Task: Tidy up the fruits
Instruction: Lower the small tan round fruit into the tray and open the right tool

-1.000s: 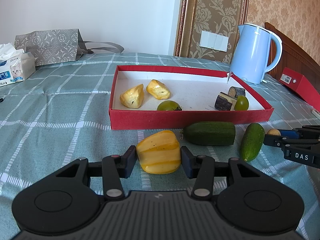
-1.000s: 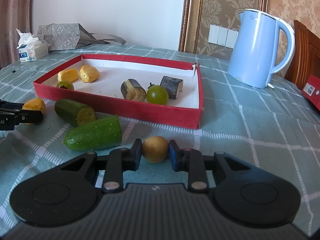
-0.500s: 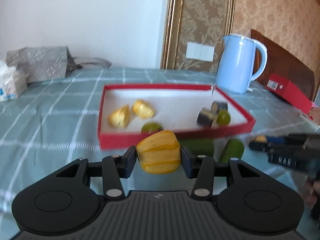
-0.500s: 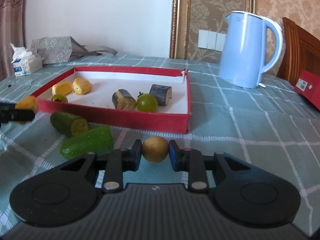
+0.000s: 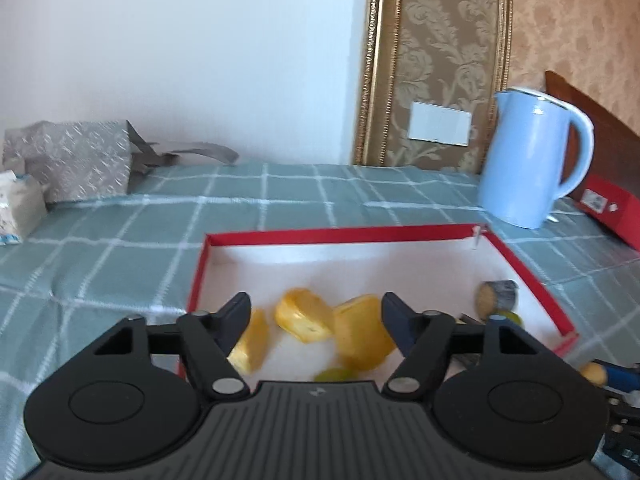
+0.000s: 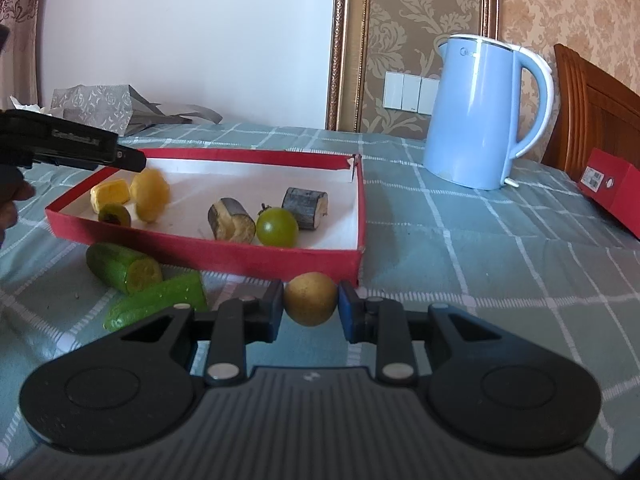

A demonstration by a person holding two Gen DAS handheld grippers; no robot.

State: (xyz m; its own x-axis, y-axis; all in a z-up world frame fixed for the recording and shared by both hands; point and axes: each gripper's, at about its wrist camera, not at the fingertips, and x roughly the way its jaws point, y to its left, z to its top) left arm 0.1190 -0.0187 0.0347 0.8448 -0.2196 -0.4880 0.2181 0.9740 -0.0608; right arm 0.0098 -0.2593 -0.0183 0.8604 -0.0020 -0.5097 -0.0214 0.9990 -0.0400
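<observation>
Damask wallpaper and a gilt frame back a counter [image 6: 480, 240] spread with a green checked cloth, where a pale blue kettle [image 6: 476, 116] stands at two o'clock from a shallow red tray [image 6: 208, 254].

Largest of the produce, two cut green cucumber pieces [image 6: 124, 270] lie on the cloth just outside the tray's near wall, at about nine o'clock from the right tool [image 6: 311, 304]. They look firm and fairly heavy, with waxy skin that could slide; a hold across the middle of the round body appears safest.

Inside the tray, a yellow pepper chunk [image 5: 362, 336] shows blurred between the pads of the left tool [image 5: 316, 318], whose jaws are opening; the pads no longer press on it, and it appears to be dropping beside two other yellow pieces [image 5: 304, 316]. Hollow and light, it probably tolerates a short fall.

Two bark-skinned stubs [image 6: 232, 220] and a green tomato [image 6: 277, 227] sit at the tray's right side; a second, darker tomato [image 6: 115, 214] lies at the left. The tomatoes seem smooth and prone to rolling.

Smallest, a round tan fruit [image 6: 310, 299] is clamped between the right tool's pads, short of the tray's near right corner. It looks light, thin-skinned and easily bruised, so gentle pressure across its widest part seems right.
</observation>
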